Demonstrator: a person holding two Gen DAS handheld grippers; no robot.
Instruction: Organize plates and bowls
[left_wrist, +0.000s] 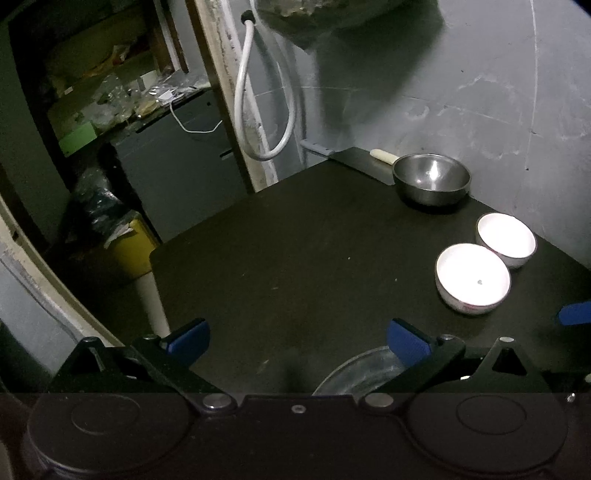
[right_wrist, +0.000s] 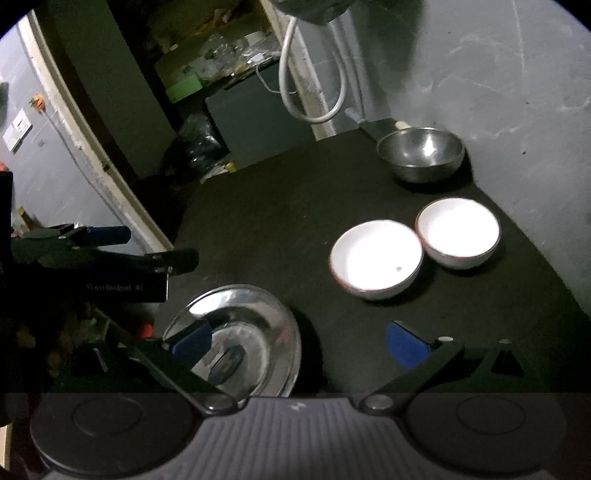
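Two white bowls stand side by side on the dark table: the nearer bowl (left_wrist: 472, 277) (right_wrist: 376, 256) and the farther bowl (left_wrist: 506, 239) (right_wrist: 458, 230). A steel bowl (left_wrist: 431, 178) (right_wrist: 421, 152) sits at the back by the wall. A shiny steel plate (left_wrist: 360, 373) (right_wrist: 255, 332) lies flat at the table's near edge. My left gripper (left_wrist: 297, 338) is open above the table with nothing between its blue pads, the plate just under its right finger. My right gripper (right_wrist: 299, 341) is open too, its left finger over the plate. The left gripper (right_wrist: 110, 245) shows at the right view's left side.
A knife with a pale handle (left_wrist: 382, 155) lies behind the steel bowl. A grey wall (left_wrist: 480, 92) bounds the table at the right and back. A white hose (left_wrist: 247, 110) hangs by a door frame. Beyond the table's left edge (left_wrist: 155, 258) are a yellow bin (left_wrist: 129, 243) and cluttered shelves.
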